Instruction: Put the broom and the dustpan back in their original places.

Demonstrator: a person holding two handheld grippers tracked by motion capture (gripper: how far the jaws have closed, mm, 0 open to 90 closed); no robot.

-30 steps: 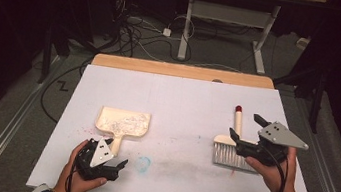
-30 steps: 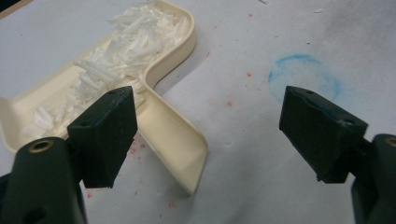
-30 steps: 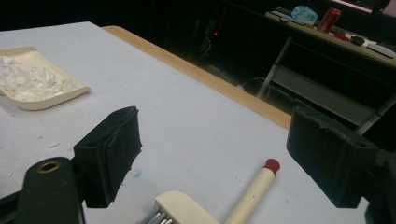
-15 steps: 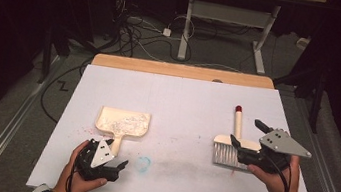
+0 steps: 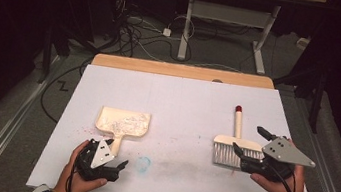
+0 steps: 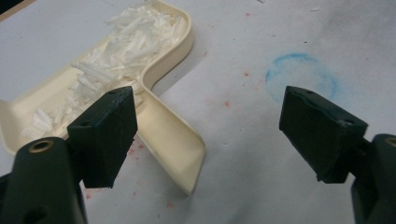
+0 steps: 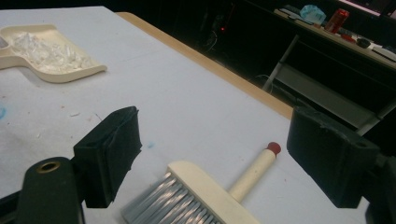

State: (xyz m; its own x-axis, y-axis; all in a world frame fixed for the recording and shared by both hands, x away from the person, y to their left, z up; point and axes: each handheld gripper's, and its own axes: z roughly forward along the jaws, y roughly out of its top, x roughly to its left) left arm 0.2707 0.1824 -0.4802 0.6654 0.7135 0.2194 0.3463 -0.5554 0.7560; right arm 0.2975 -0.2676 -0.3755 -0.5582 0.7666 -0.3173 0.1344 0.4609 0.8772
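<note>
Left gripper [image 5: 109, 165]: we held it at the near left of the table [image 5: 183, 98], jaws spread wide and empty, just beside the dustpan handle.
Dustpan [image 5: 123, 122]: we saw it lying flat, cream-coloured, holding white shreds [image 6: 116, 51].
Right gripper [image 5: 251, 147]: we held it at the near right, jaws parted and gripping nothing, over the brush.
Brush [image 5: 235, 144]: it lay on the table, grey bristles toward us, red-tipped handle pointing away.
Blue ring mark [image 6: 301, 77]: it sat between both tools.
</note>
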